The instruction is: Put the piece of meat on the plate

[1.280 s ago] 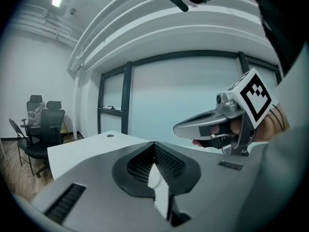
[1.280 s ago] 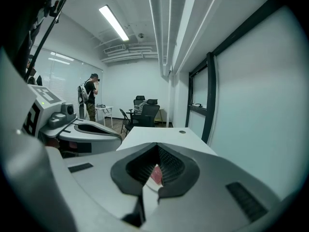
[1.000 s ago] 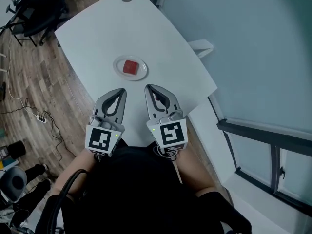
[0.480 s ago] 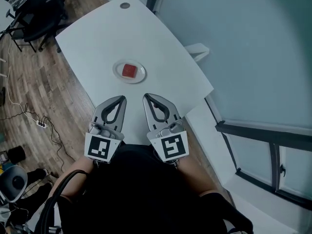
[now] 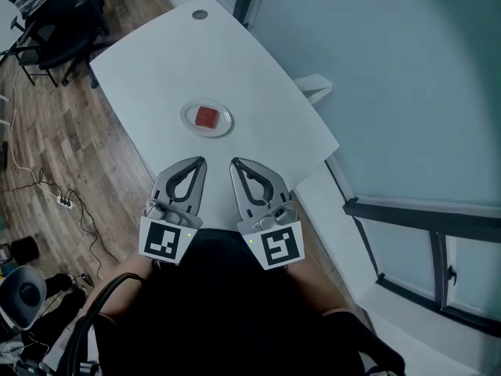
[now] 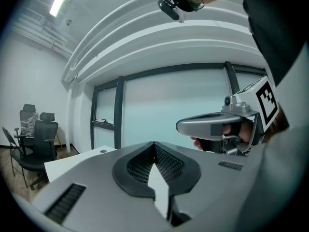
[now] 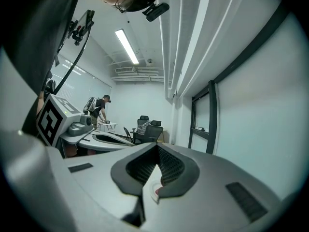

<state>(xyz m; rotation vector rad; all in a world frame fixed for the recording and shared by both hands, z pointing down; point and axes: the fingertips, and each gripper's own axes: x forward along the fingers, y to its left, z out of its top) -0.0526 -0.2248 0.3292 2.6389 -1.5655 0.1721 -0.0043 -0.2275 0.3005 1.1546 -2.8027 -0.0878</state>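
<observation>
A red piece of meat point(image 5: 207, 117) lies on a small white plate point(image 5: 222, 125) in the middle of the white table point(image 5: 258, 77). Both grippers hover near the table's near edge, short of the plate, pointing toward it. My left gripper point(image 5: 202, 161) is shut and holds nothing; its jaws point(image 6: 154, 145) meet at the tips. My right gripper point(image 5: 234, 163) is shut and empty too. In the right gripper view, the plate and meat point(image 7: 155, 192) show through the gap below the closed tips point(image 7: 157, 147). Each gripper view shows the other gripper beside it.
Black office chairs point(image 5: 55, 18) stand beyond the table's far left corner. A power strip and cables point(image 5: 66, 196) lie on the wood floor at left. A glass wall with dark frames point(image 5: 407, 210) runs along the right. A person point(image 7: 99, 108) stands far off.
Both grippers have drawn back from the plate toward the person's body and risen a little. They stay shut. The meat rests unmoved on the plate.
</observation>
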